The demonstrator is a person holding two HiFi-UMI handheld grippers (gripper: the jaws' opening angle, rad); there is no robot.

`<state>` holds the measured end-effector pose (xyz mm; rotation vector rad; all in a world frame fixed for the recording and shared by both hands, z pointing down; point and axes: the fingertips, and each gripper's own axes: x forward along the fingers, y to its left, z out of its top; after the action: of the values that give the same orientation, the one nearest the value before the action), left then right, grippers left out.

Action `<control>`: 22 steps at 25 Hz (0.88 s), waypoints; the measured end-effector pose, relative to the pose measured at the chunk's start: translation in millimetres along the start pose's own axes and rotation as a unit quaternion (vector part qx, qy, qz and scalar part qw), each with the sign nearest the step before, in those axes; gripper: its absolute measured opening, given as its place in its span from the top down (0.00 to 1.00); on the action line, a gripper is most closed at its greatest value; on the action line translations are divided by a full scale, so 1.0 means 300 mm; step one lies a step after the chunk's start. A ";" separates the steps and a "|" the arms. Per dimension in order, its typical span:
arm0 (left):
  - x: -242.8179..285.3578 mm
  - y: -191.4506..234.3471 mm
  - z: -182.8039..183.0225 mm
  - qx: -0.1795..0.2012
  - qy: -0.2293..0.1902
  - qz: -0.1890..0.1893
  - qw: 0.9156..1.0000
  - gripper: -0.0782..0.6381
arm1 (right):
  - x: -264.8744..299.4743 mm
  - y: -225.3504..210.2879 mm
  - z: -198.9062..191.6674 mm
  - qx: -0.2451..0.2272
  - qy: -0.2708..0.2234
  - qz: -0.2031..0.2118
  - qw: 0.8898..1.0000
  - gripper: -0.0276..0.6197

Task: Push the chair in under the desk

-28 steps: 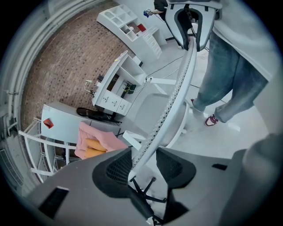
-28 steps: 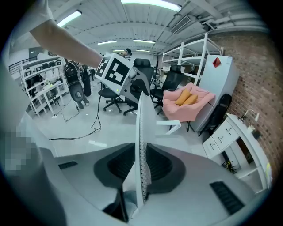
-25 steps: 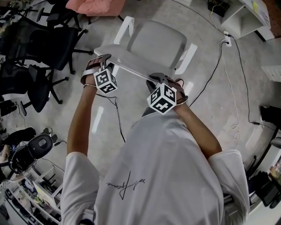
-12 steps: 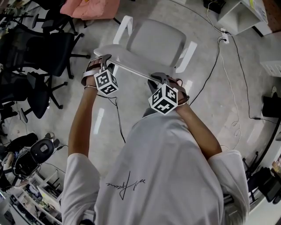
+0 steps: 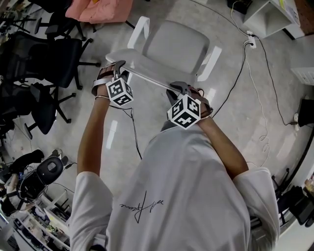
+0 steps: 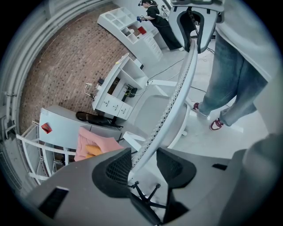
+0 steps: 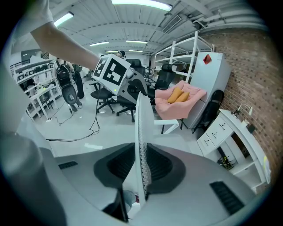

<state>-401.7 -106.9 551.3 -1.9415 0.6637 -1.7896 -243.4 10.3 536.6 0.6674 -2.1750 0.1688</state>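
Chair (image 5: 176, 46), white, stands on the pale floor (image 5: 245, 122) just ahead of the person; its backrest (image 5: 147, 78) runs from one claw to the other; the left gripper (image 5: 117, 64) straddles the top edge, jaws spread, with a gap at one pad; the right gripper (image 5: 177, 87) pinches that edge between both pads; black office chairs (image 5: 54, 54) stand at the left.

left: black office chairs (image 5: 54, 54) | top: pink cloth (image 5: 100, 9) | floor: black cable (image 5: 244, 66) | top right: white shelf unit (image 5: 267, 17)
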 end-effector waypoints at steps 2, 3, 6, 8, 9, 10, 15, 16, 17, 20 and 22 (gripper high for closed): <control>0.011 0.017 0.001 0.001 0.001 -0.001 1.000 0.65 | 0.005 -0.017 0.008 0.000 0.000 0.001 1.000 0.80; 0.016 0.026 0.002 0.001 0.000 -0.001 1.000 0.65 | 0.008 -0.025 0.013 0.000 0.000 0.002 1.000 0.80; 0.028 0.047 0.006 0.002 0.000 -0.002 1.000 0.65 | 0.011 -0.044 0.021 0.000 -0.001 0.002 1.000 0.80; 0.035 0.054 0.006 0.003 0.002 -0.003 1.000 0.65 | 0.016 -0.052 0.023 0.002 -0.001 0.003 1.000 0.80; 0.038 0.057 0.008 0.003 0.003 -0.003 1.000 0.65 | 0.017 -0.056 0.023 0.003 -0.001 0.004 1.000 0.80; 0.041 0.061 0.010 0.003 0.004 -0.003 1.000 0.65 | 0.018 -0.060 0.023 0.004 -0.001 0.006 1.000 0.80; 0.045 0.062 0.042 0.000 0.006 -0.005 1.000 0.65 | 0.003 -0.082 0.005 0.003 -0.004 0.012 1.000 0.80; 0.047 0.061 0.045 0.000 0.006 -0.006 1.000 0.65 | 0.003 -0.085 0.000 0.003 -0.004 0.014 1.000 0.80; 0.050 0.060 0.047 0.000 0.006 -0.006 1.000 0.65 | 0.004 -0.087 -0.003 0.004 -0.005 0.016 1.000 0.80; 0.053 0.066 0.054 0.001 0.009 -0.009 1.000 0.65 | 0.001 -0.097 -0.005 0.008 -0.007 0.024 1.000 0.80; 0.054 0.071 0.064 0.002 0.010 -0.009 1.000 0.65 | -0.005 -0.106 -0.008 0.012 -0.008 0.030 0.999 0.80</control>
<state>-382.9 -133.9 549.8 -1.9356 0.6510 -1.8235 -224.6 -15.4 533.6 0.6191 -2.2126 0.2223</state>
